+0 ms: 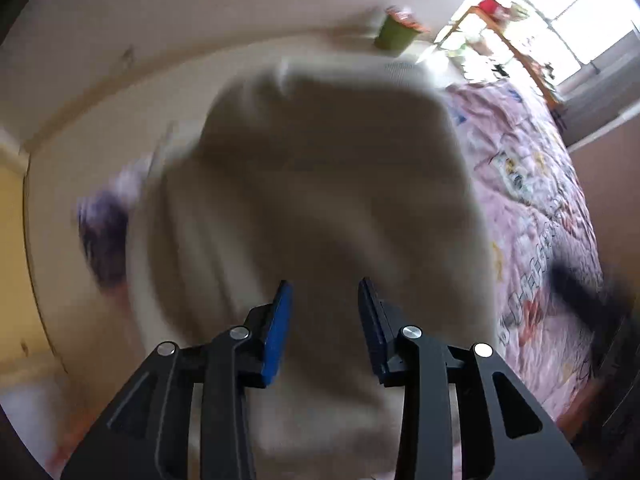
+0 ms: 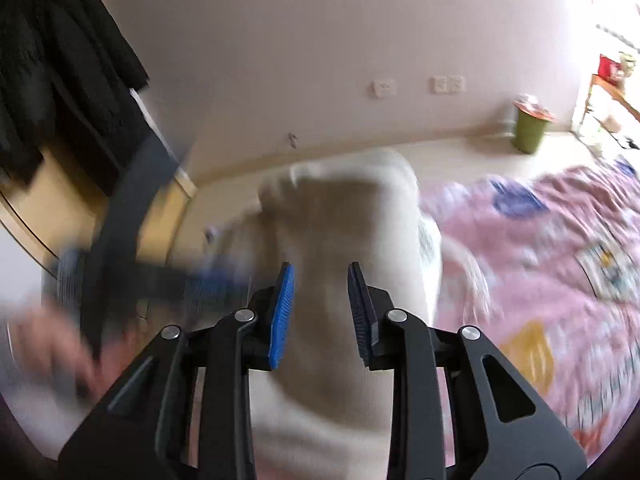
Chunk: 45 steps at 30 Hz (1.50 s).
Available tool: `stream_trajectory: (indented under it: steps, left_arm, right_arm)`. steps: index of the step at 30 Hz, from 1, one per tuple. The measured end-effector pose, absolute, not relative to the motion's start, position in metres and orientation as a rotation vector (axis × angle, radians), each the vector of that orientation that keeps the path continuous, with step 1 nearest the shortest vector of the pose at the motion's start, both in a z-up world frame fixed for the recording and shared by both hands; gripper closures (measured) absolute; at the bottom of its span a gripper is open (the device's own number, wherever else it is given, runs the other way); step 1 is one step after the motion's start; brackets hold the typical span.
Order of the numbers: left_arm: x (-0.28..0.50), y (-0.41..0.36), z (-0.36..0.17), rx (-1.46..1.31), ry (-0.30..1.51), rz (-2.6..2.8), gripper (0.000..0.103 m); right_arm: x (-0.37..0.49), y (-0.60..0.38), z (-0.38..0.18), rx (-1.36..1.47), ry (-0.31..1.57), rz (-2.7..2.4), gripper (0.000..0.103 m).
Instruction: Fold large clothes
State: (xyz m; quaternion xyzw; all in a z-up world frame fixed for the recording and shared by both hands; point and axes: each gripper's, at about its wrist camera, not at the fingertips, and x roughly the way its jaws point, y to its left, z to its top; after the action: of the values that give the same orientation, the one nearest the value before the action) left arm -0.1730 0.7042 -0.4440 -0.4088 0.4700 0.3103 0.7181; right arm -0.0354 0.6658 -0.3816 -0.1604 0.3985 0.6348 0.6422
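**Cream garment held up between two grippers over the pink quilt**

Left wrist view: the left gripper point(image 1: 325, 286) has its blue pads point(image 1: 276, 336) standing partly apart, with the cream garment point(image 1: 320, 184) filling the gap between them and spreading up and out across most of the picture. The cloth is blurred, so I cannot tell whether the pads press on it or only frame it. The garment hangs in front of the camera, covering the left part of a bed spread with a pink printed quilt point(image 1: 536, 216); the quilt's right edge runs along bare floor. Only this view shows the window point(image 1: 560, 4) and a wooden rack point(image 1: 508, 40) of small things beyond the far end of the bed, and a dark blurred shape near the quilt's right edge.

Right wrist view: the right gripper point(image 2: 320, 272) likewise has its jaws partly apart with the same cream cloth point(image 2: 344, 232) between the pads; grip or not, I cannot tell. Here the garment looks narrower, bunched, with the quilt point(image 2: 552, 248) open to its right. Only this view shows the other gripper, a dark smeared bar to the left, a blurred hand point(image 2: 52, 344) at the lower left, dark clothing point(image 2: 60, 60) hanging at the upper left, and wall sockets point(image 2: 448, 85). A green bin point(image 2: 529, 130) stands on the floor by the wall in both views.
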Motion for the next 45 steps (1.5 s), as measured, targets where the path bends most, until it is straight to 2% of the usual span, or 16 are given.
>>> stream_trajectory:
  steps: [3,6,7,8,9,12,15,20,24,29,32,36,42,43,45]
  left_arm:
    - [-0.191,0.679,-0.471,-0.994,1.061,0.758,0.070]
    - [-0.201,0.667,-0.477,-1.004,1.032,0.846,0.070]
    - [-0.204,0.665,-0.478,-1.006,1.017,0.881,0.069]
    - [-0.211,0.661,-0.481,-1.017,0.998,0.934,0.069]
    - [-0.215,0.659,-0.483,-1.028,0.988,0.954,0.069]
    - [-0.224,0.651,-0.488,-1.012,0.979,0.973,0.069]
    - [-0.223,0.645,-0.488,-0.962,1.000,0.965,0.069]
    - [-0.237,0.650,-0.460,-1.013,0.969,0.950,0.070]
    - [-0.241,0.663,-0.439,-0.925,0.963,0.985,0.056]
    - [-0.244,0.654,-0.482,-1.004,1.079,0.969,0.057]
    - [-0.243,0.639,-0.501,-0.995,1.112,0.975,0.052]
    - [-0.244,0.631,-0.508,-0.960,1.121,1.020,0.049]
    - [-0.249,0.627,-0.458,-0.921,1.086,0.988,0.050]
    - [-0.249,0.623,-0.437,-0.899,1.073,0.967,0.048]
    - [-0.249,0.613,-0.399,-0.857,1.051,0.943,0.020]
  right_arm:
    - [-0.016,0.726,-0.393,-0.394,0.999,1.514,0.076]
    - [0.003,0.780,-0.432,-0.521,1.089,1.460,0.079]
    - [0.007,0.792,-0.446,-0.572,1.098,1.444,0.088]
    - [0.007,0.798,-0.454,-0.623,1.084,1.414,0.103]
    - [0.010,0.805,-0.463,-0.682,1.068,1.370,0.103]
    - [0.028,0.812,-0.484,-0.630,1.199,1.333,0.103]
    - [0.021,0.808,-0.489,-0.673,1.140,1.327,0.103]
    - [0.012,0.747,-0.444,-0.427,1.093,1.364,0.100]
    - [-0.035,0.651,-0.426,-0.390,1.098,1.369,0.100]
    - [-0.085,0.569,-0.461,-0.503,1.163,1.230,0.100]
    - [-0.085,0.558,-0.482,-0.506,1.181,1.184,0.100]
    - [-0.108,0.557,-0.485,-0.582,1.084,1.170,0.100]
    - [-0.088,0.561,-0.444,-0.494,1.093,1.126,0.100]
    - [-0.086,0.558,-0.430,-0.482,1.065,1.129,0.100]
    - [-0.085,0.550,-0.396,-0.439,1.020,1.148,0.099]
